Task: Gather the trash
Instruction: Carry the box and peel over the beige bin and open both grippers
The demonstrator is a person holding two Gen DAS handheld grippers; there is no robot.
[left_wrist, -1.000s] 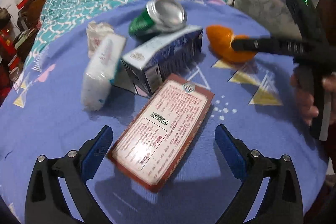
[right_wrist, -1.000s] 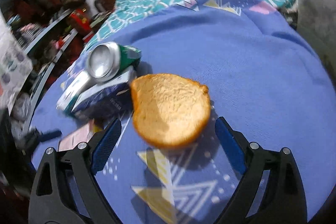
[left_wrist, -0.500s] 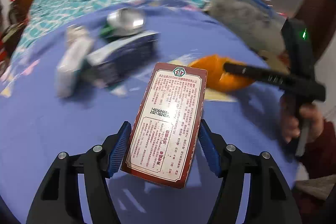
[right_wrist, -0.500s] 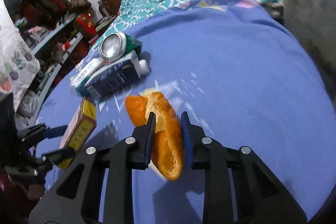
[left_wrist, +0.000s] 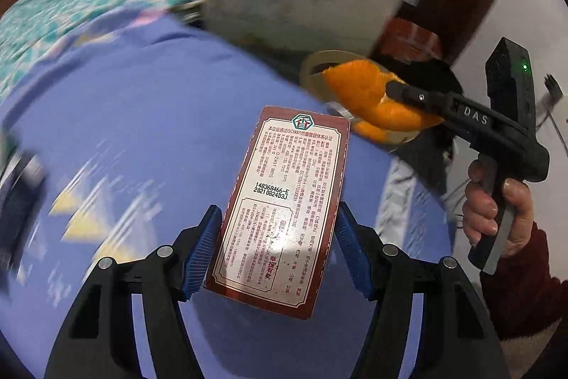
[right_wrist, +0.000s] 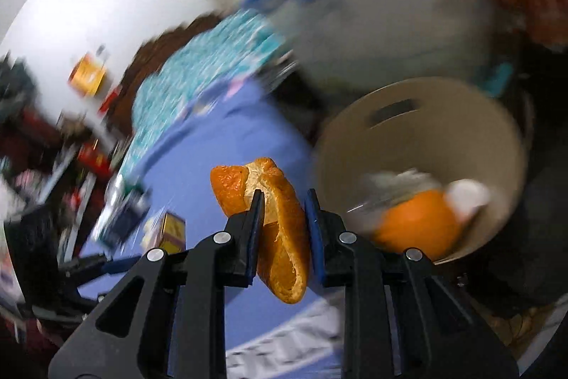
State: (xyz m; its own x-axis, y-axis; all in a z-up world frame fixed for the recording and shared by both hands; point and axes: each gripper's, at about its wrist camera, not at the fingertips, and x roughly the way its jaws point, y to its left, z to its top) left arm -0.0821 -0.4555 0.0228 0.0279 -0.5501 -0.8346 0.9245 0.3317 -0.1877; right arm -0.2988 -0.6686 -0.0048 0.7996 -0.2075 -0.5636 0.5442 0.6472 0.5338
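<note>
- The left wrist view looked forward along its jaws, low and close over the bed (left_wrist: pixel 149 102).
- The right wrist view faced the bin (right_wrist: pixel 426 130) closely.
- Both shared the orange peel (left_wrist: pixel 369 95) and bed.

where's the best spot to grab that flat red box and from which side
Across its two long edges near the lower end, coming in from the short end, as the left gripper does now. The box is thin and wide, so pads on the narrow edges hold it flat.

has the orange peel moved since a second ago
Yes. The orange peel lay on the blue bedspread beside the can and cartons; now the right gripper holds it lifted, carried rightward next to the beige bin.
</note>
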